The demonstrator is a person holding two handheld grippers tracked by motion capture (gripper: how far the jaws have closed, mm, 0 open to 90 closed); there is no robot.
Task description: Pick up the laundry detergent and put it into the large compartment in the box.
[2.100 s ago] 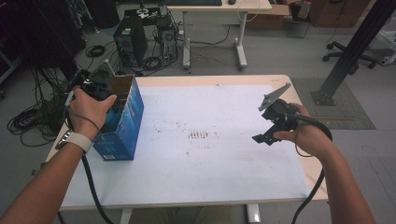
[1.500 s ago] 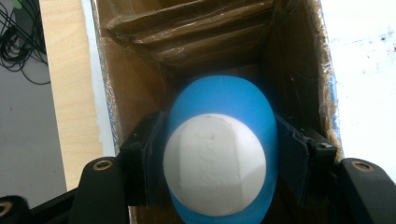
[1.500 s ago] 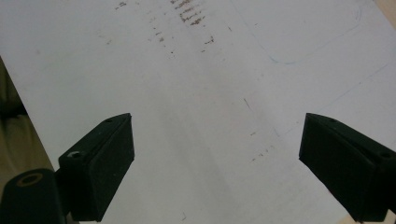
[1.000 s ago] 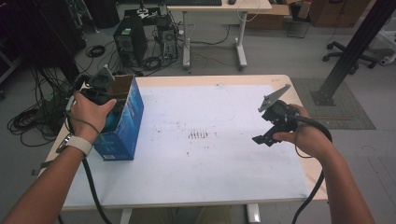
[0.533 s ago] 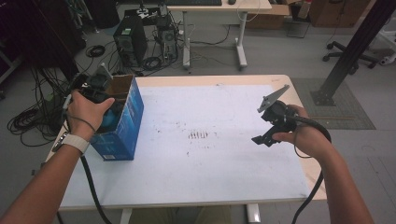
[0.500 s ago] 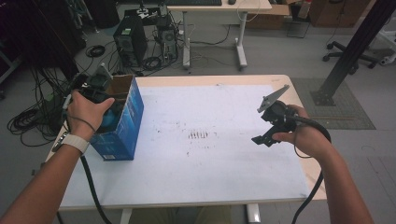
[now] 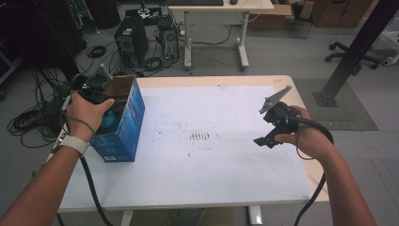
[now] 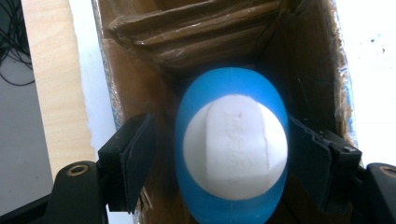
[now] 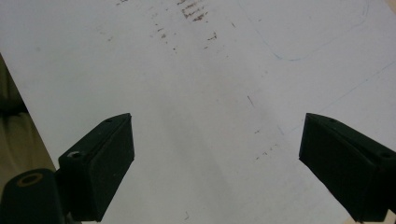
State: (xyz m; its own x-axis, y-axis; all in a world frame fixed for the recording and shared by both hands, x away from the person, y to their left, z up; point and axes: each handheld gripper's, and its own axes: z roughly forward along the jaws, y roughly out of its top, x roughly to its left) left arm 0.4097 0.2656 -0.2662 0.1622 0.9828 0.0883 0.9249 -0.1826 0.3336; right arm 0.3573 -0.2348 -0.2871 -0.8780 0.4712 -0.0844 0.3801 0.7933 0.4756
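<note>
Jaws of the left hand-held gripper [image 8: 219,163] flank a blue-and-white object [image 8: 232,149] inside the box [image 7: 123,120].

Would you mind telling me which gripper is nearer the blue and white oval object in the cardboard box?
Left. The left gripper straddles the blue and white oval object inside the cardboard box; the right gripper hovers across the table.

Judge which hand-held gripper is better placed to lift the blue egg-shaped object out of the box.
Left. The left hand-held gripper is inside the blue box, jaws open either side of the blue object. The right hand-held gripper hangs open over bare table.
</note>
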